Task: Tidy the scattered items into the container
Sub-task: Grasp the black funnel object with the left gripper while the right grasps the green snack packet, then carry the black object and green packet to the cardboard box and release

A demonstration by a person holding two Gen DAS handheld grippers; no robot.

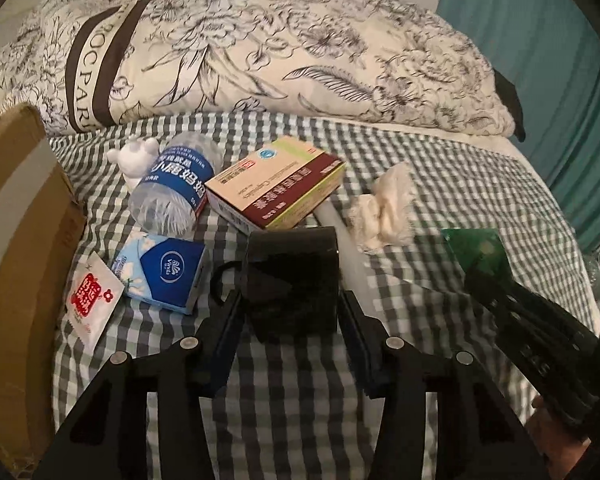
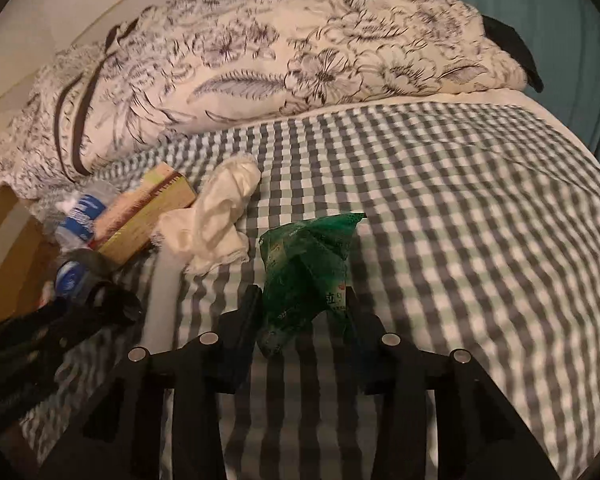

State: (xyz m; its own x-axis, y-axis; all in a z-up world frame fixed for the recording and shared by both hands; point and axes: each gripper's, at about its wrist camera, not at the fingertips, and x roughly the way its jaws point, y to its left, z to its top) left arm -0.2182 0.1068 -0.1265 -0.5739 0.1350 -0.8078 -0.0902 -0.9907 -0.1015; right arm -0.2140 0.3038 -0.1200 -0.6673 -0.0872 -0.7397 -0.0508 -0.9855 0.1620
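1. The left hand-held gripper (image 1: 290,304) has its jaws closed on a black mug (image 1: 296,276), held just off the checked bed sheet (image 1: 440,168), probably to carry it to the cardboard box (image 1: 16,240) at nine o'clock.
2. The right hand-held gripper (image 2: 302,308) pinches a crumpled green wrapper (image 2: 308,264), glossy and creased, likely bound for the same box.
3. Left on the bed: a water bottle (image 1: 176,184) lying on its side at eleven o'clock from the mug, a medicine carton (image 1: 276,184) at twelve, a tissue pack (image 1: 168,272) at nine, and a wadded cloth (image 1: 384,208) at two.
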